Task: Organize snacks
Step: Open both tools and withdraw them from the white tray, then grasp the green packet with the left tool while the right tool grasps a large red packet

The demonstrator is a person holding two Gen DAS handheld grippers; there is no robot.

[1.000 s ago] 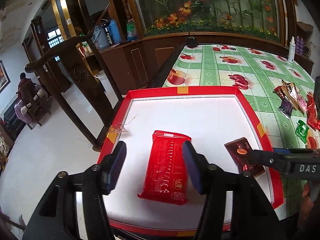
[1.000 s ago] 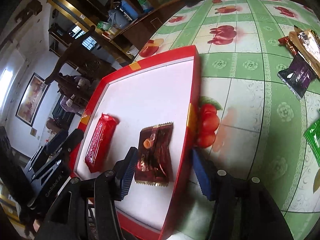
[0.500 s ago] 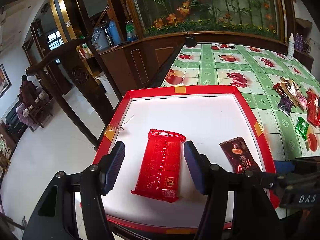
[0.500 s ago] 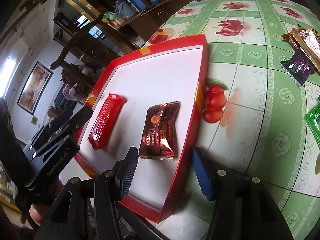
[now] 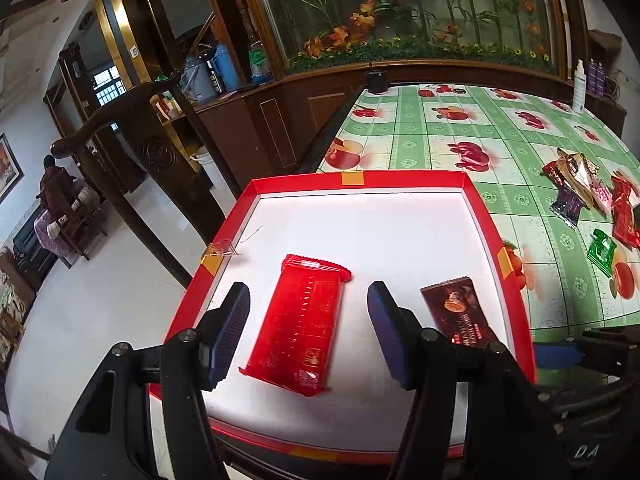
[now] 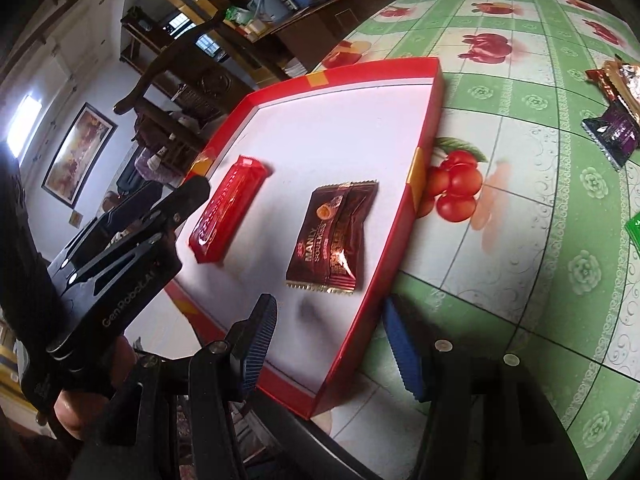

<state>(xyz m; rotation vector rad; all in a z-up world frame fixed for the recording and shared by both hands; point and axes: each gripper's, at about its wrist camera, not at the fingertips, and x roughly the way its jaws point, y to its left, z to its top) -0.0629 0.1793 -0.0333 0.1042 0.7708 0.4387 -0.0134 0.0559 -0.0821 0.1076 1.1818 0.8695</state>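
Observation:
A red-rimmed white tray (image 5: pixel 400 178) sits at the table's near left corner; it also shows in the right wrist view (image 6: pixel 428 120). In it lie a red snack pack (image 5: pixel 304 324) (image 6: pixel 226 208) and a brown snack pack (image 5: pixel 460 316) (image 6: pixel 336 236). My left gripper (image 5: pixel 308 332) is open and empty, above the red pack. My right gripper (image 6: pixel 332 344) is open and empty, straddling the tray's near right rim, short of the brown pack. Several loose snack packs (image 5: pixel 580 192) lie on the tablecloth to the right.
The green fruit-print tablecloth (image 5: pixel 460 128) covers the table. A purple pack (image 6: pixel 612 132) and a gold pack (image 6: pixel 620 76) lie at the right. A white bottle (image 5: pixel 578 88) stands at the far right. A wooden chair (image 5: pixel 132 136) stands left of the table.
Both grippers have drawn back from the tray, away from the packs. Both stay open. The red and brown packs lie still in the tray.

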